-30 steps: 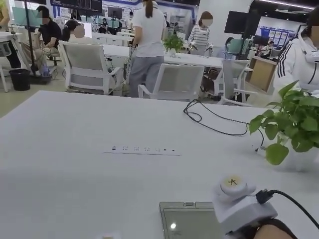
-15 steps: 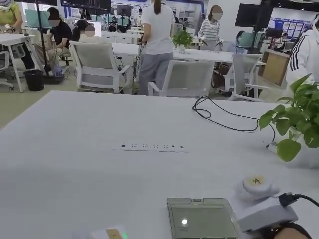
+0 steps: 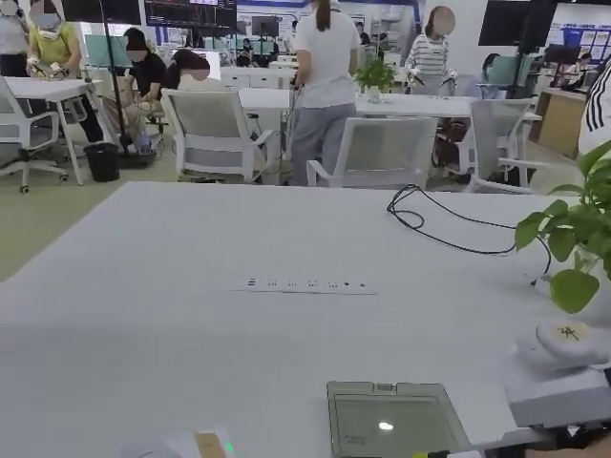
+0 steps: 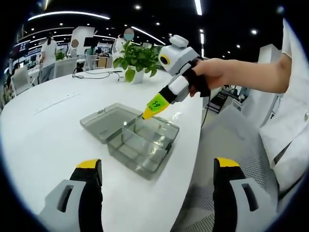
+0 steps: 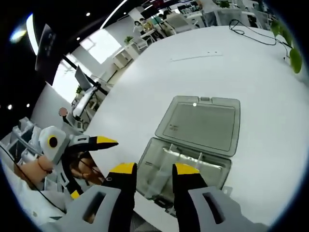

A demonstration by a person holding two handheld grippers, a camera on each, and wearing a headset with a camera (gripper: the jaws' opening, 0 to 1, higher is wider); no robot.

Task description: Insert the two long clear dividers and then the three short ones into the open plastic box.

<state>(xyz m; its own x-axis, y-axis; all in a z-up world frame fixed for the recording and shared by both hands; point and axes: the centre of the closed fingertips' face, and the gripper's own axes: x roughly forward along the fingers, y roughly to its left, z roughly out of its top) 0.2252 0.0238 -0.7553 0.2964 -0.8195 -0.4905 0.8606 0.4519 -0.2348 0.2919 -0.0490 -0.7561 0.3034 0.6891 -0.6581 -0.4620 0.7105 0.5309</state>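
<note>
As laid out from left to right on the white table (image 3: 191,334):

Item one, the left gripper (image 4: 157,164). Its two yellow-tipped jaws are spread wide with nothing between them. It is held just off the table's edge and aimed at the box.

Item two, the open plastic box (image 4: 145,145), smoky clear, near the table's edge. Its hinged lid (image 4: 104,123) lies flat on the tabletop on the side away from that edge. Inside the box stand clear partitions (image 5: 193,157); their number cannot be told.

Item three, the right gripper (image 4: 147,113), carried in a hand (image 4: 212,77) and pointing down, with its yellow tips above the box. In its own view the jaws stand a little apart. Whether a clear piece is pinched between them cannot be told.

Item four, a potted plant (image 4: 137,58), green-leaved, at the table's far end, well apart from the box.

Further back in the head view: a socket strip (image 3: 305,284) set flush in the tabletop, a looped black cable (image 3: 449,229), and white office chairs (image 3: 215,129) and people (image 3: 325,86) beyond the table
</note>
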